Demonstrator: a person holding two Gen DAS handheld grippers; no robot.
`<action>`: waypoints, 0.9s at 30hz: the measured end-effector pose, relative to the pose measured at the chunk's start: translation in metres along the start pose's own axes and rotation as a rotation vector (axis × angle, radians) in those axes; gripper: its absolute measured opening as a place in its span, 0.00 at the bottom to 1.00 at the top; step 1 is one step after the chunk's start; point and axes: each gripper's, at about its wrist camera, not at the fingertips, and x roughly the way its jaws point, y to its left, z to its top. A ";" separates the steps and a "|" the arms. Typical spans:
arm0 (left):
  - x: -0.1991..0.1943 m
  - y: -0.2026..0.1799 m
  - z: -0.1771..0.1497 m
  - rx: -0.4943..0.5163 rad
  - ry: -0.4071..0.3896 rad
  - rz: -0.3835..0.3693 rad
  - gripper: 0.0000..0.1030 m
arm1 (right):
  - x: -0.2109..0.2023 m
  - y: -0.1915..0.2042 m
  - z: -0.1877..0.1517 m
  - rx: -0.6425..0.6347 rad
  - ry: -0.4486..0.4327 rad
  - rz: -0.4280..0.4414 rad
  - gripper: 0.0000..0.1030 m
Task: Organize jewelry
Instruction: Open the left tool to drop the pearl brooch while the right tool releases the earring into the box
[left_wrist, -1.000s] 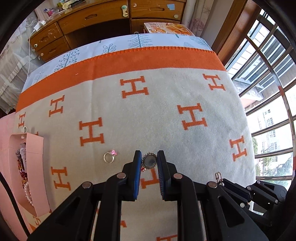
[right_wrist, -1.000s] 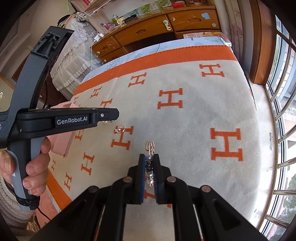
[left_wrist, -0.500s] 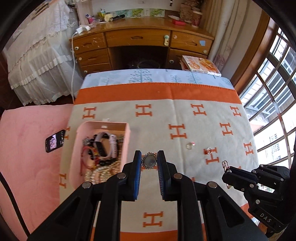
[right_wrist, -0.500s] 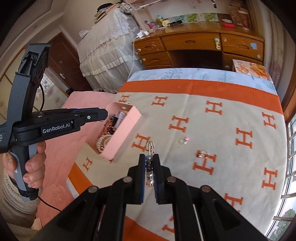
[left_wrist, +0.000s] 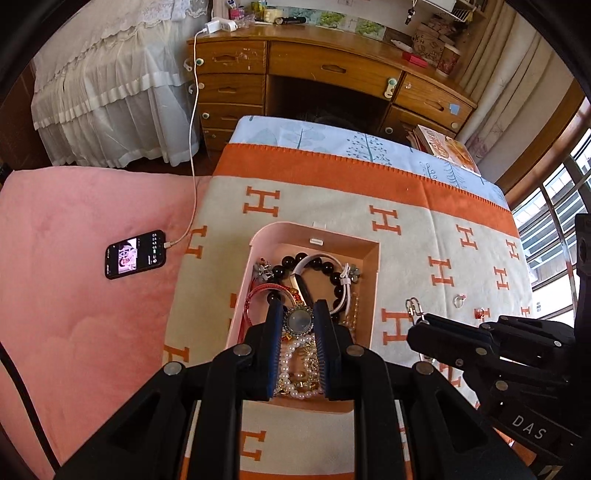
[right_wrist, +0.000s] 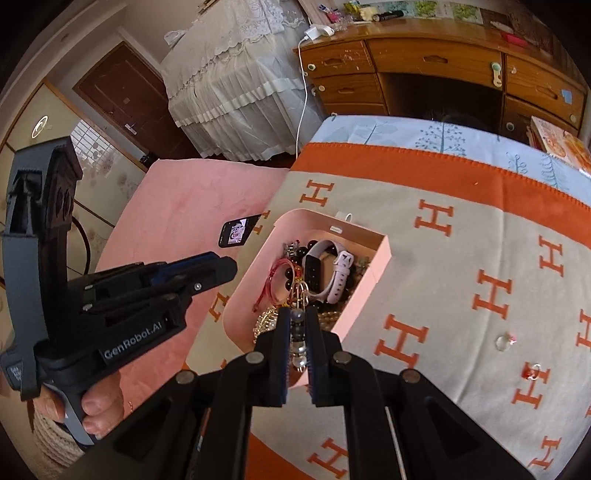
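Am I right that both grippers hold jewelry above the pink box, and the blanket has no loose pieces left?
Not quite. Two small rings lie loose on the blanket, as the right wrist view shows. The rest holds: the left gripper grips a round brooch and the right gripper a beaded earring over the pink box.

Box on blanket; phone left, two rings right.
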 end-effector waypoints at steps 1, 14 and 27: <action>0.007 0.001 0.000 0.001 0.012 -0.004 0.14 | 0.008 0.001 0.001 0.012 0.017 0.006 0.07; 0.064 0.022 -0.015 0.033 0.111 -0.024 0.14 | 0.075 -0.002 -0.001 0.065 0.146 -0.056 0.08; 0.060 0.022 -0.015 0.035 0.096 -0.017 0.31 | 0.067 -0.019 -0.009 0.116 0.139 -0.070 0.08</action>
